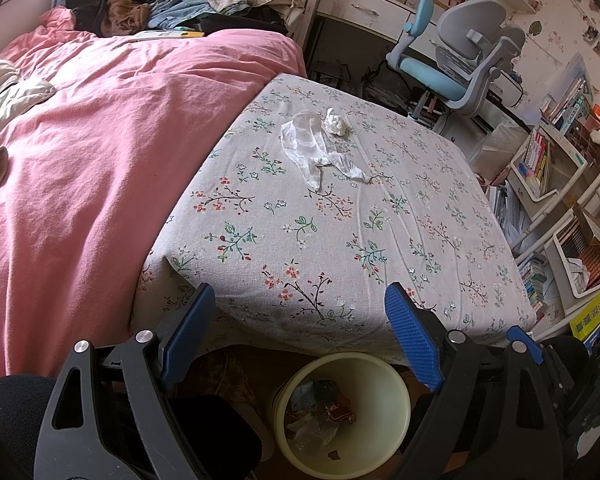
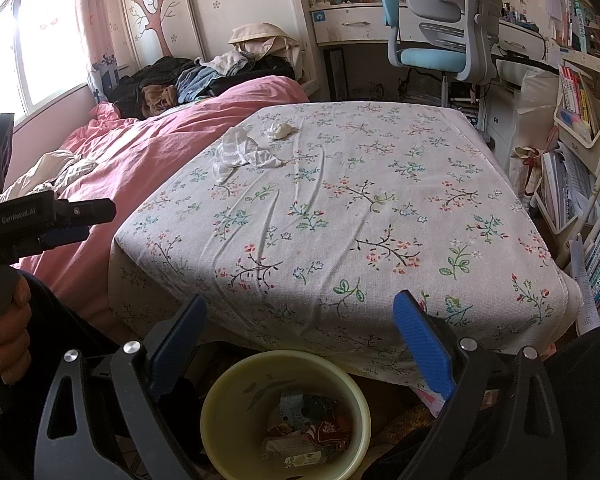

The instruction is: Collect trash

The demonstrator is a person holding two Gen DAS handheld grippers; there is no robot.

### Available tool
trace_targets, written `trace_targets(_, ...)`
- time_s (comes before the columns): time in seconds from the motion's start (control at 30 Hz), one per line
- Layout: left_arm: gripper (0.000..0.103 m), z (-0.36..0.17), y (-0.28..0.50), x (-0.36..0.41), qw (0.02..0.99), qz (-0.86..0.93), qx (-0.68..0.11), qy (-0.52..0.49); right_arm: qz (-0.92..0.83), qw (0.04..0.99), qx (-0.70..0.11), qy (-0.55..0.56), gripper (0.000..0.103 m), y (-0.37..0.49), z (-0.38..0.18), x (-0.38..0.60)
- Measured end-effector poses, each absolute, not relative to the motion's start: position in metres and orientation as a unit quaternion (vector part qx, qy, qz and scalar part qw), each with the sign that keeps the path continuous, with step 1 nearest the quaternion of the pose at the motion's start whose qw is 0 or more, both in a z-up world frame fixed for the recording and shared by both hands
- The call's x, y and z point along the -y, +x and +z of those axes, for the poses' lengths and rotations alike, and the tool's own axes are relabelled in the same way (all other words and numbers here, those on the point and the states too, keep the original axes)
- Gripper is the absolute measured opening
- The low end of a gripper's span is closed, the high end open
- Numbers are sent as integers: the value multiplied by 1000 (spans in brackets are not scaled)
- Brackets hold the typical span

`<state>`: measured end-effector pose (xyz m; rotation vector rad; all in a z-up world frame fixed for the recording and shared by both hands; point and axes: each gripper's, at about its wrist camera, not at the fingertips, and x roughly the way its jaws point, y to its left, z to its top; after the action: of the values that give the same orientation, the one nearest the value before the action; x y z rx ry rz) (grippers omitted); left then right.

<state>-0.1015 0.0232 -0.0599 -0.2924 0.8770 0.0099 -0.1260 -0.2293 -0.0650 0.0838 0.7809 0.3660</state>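
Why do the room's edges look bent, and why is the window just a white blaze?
Right wrist view: the window is overexposed by daylight, and the fisheye lens bows the bookshelf and leaves dark corners. Left wrist view: the same bending curves the flowered cloth; its near edge and the yellow bin below lie in shadow; the crumpled tissue stays sharp.

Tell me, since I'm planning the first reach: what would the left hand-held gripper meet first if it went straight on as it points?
Probably the floral tablecloth, with the left hand-held gripper open; the crumpled plastic glove lies farther along. Depth is unclear.
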Motion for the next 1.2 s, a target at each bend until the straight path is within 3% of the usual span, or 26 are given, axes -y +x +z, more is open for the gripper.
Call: trace_targets(1.2, 83, -61, -100, -23, 895, 3, -422, -140, 177, 908, -377, 42, 90, -126, -65, 232)
